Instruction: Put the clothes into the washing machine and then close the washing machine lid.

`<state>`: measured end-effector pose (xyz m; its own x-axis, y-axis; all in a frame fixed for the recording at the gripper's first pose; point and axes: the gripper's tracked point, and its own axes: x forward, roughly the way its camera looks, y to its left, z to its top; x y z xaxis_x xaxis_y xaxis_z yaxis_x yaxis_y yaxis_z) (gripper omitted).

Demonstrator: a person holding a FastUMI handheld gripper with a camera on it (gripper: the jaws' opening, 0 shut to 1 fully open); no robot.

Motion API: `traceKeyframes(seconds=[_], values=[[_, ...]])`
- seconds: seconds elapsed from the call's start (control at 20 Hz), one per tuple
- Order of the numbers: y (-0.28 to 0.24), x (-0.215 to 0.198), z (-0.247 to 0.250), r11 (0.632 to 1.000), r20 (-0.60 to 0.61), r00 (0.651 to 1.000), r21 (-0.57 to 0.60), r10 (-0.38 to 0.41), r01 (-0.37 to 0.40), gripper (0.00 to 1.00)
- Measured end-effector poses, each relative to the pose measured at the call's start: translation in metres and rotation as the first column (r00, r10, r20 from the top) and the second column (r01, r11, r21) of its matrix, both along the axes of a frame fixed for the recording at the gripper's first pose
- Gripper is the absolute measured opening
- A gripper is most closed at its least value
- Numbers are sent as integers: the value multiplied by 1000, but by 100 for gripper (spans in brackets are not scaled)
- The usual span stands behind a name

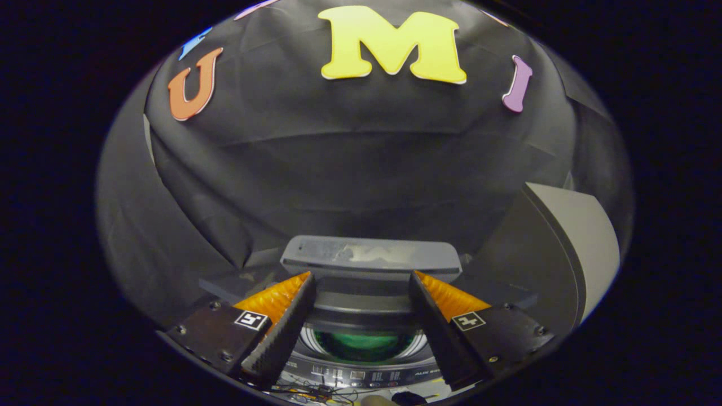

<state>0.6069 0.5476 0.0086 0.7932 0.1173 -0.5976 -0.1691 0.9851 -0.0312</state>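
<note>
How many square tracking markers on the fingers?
2: one marker on the left finger's base, one marker on the right's. Fingers open above the washing machine drum.

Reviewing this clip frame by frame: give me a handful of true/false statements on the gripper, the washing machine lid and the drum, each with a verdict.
1. The gripper has its fingers spread apart with nothing between them. True.
2. The washing machine lid is shut flat over the drum. False: it stands raised beyond the fingertips, and the drum opening is uncovered.
3. Something green shows inside the drum, between the fingers. True.
4. The gripper is clamped on a piece of clothing. False: both fingers are free and hold nothing.
5. The control panel lies on the near side of the drum opening. True.
</note>
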Motion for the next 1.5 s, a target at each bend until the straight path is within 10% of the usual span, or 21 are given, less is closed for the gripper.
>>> traceKeyframes(seconds=[1.5], values=[[-47, -91, 42, 994, 122, 987, 17, 102, -105, 100]])
